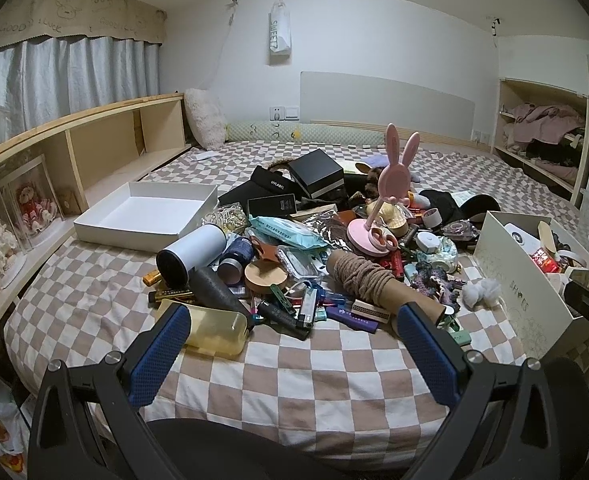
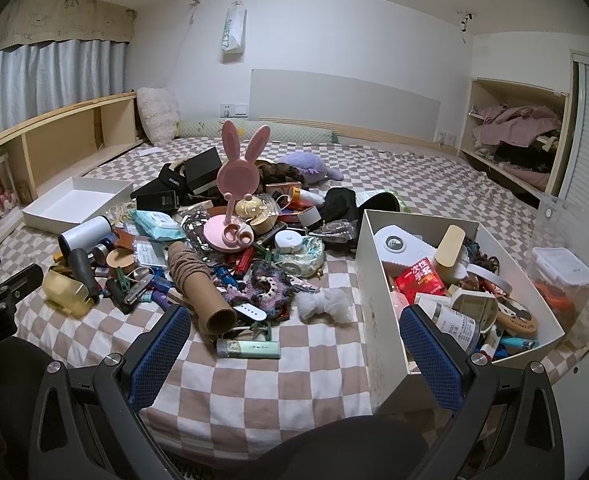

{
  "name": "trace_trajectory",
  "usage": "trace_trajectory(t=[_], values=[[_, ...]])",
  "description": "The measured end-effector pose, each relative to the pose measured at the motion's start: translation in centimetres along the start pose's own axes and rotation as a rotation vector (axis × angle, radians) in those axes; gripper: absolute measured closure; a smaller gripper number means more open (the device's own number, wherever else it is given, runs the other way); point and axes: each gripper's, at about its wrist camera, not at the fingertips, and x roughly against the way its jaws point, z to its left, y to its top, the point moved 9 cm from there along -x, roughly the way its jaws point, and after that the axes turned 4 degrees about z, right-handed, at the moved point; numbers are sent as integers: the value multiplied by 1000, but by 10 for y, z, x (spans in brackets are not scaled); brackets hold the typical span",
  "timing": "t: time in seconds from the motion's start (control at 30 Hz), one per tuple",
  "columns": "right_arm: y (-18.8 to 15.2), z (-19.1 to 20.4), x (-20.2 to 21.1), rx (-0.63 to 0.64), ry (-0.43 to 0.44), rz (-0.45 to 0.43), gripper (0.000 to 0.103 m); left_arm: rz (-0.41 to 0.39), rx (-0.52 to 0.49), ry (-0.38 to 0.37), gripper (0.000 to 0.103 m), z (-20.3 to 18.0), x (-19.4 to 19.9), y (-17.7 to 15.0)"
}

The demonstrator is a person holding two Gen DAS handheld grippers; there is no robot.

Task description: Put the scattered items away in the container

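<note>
Left wrist view shows the left gripper (image 1: 294, 344) spread wide over bare checkered bedding (image 1: 294, 380) with nothing between its jaws, the right gripper (image 2: 294, 344) equally spread and empty, the scattered heap (image 1: 302, 248) just beyond, and the half-filled white container (image 2: 378, 280) at right.

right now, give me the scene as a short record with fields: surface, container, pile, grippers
surface: checkered bedspread
container: white shoe box at the right of the pile, already partly filled
second box: shallow white lid, holding nothing, at the left
pile: pink bunny-ear mirror standing in the middle; cardboard tube wound with cord; white flask on its side; yellowish bottle nearest the left gripper
left gripper: open, holding nothing
right gripper: open, holding nothing, one finger by the box's near corner
</note>
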Motion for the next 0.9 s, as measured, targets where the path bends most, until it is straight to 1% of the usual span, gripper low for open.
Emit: trace_trajectory(t=[0.9], values=[[-2, -5, -2, -7, 9, 18, 0, 12, -6, 1, 0, -5, -3, -4]])
